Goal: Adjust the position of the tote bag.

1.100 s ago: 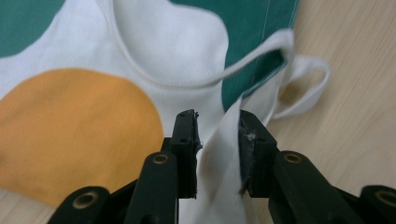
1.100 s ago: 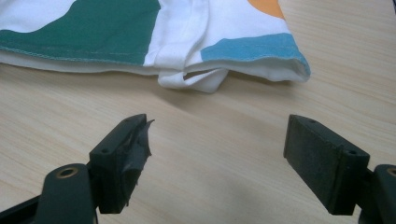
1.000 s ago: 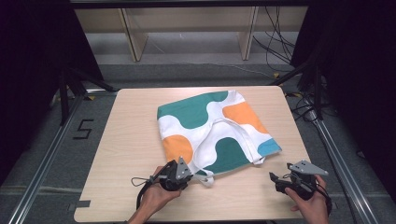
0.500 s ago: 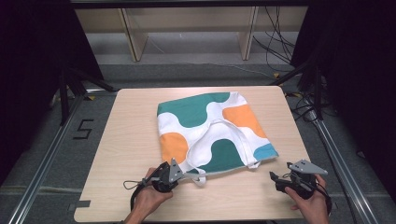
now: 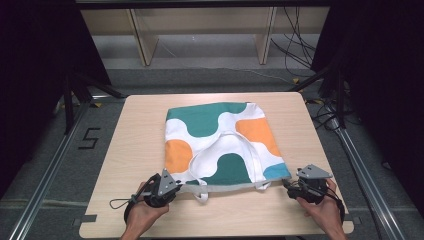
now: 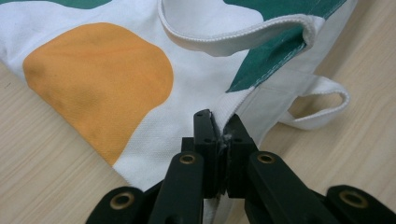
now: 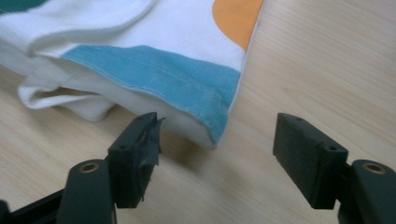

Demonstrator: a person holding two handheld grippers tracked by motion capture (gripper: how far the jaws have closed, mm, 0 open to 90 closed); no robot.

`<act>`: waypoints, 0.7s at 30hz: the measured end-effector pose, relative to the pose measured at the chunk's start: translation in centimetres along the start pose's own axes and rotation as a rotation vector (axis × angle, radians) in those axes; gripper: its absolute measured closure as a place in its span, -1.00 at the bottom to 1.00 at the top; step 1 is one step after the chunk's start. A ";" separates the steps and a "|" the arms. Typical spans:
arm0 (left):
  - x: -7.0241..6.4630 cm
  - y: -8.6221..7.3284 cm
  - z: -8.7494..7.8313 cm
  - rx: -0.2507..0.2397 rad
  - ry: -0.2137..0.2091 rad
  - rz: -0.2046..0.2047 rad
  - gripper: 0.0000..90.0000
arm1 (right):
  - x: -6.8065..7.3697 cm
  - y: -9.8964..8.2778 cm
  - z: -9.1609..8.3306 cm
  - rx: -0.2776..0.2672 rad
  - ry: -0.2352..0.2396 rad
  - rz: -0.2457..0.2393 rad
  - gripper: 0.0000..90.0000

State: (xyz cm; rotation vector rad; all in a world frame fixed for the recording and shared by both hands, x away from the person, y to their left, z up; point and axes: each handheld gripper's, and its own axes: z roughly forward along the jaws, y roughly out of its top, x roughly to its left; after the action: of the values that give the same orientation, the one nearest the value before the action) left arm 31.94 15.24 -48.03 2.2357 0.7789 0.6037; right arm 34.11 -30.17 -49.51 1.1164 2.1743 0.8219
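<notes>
Bag: I see a white tote bag (image 5: 220, 140) with green, orange and blue patches lying flat on the wooden table (image 5: 135, 130), at the centre of the high view, its open mouth toward the bottom of the frame.
Bag handles: one white handle (image 5: 227, 150) loops back over the bag's middle; the other handle (image 5: 200, 192) pokes out below the mouth hem onto bare wood, low in the frame.
Left corner of the mouth: in the left gripper view the white hem (image 6: 233, 100) runs straight down into my jaws at the centre bottom of the frame, beside the orange patch (image 6: 98, 74) at left.
Left gripper: my left gripper (image 5: 172, 186) sits at the lower left of the high view, jaws pressed together with the white hem of the bag pinched between them.
Right corner of the mouth: in the right gripper view the blue patch (image 7: 163, 74) ends at a corner in the middle of the frame, resting on the wood.
Right gripper: my right gripper (image 5: 289, 184) is at the lower right of the high view, just beside that blue corner. Its jaws stand wide apart, one at the lower left and one at the lower right of its own view, with the corner reaching the gap between them but touching neither.
Hands: my left hand (image 5: 142, 210) and right hand (image 5: 325, 207) come in from the bottom edge.
Surroundings: a dark floor with rails flanks the table.
</notes>
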 end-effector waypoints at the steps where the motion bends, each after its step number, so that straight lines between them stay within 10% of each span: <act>1: 0.0 -0.1 -0.1 -0.010 0.004 -0.021 0.92 | 0.0 0.0 0.2 0.001 0.000 -0.006 -0.26; 13: 0.4 -0.6 -0.5 -0.020 0.011 -0.035 0.92 | 1.0 2.4 2.6 -0.016 -0.009 -0.098 -0.01; 21: 0.4 -1.1 -0.2 0.011 0.045 0.002 0.83 | 1.1 3.2 2.9 -0.020 -0.035 -0.159 0.77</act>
State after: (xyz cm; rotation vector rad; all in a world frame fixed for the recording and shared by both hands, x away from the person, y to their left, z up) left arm 31.69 16.21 -48.67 2.2398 0.8042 0.6536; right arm 37.21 -26.95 -49.35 0.9272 2.1887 0.7460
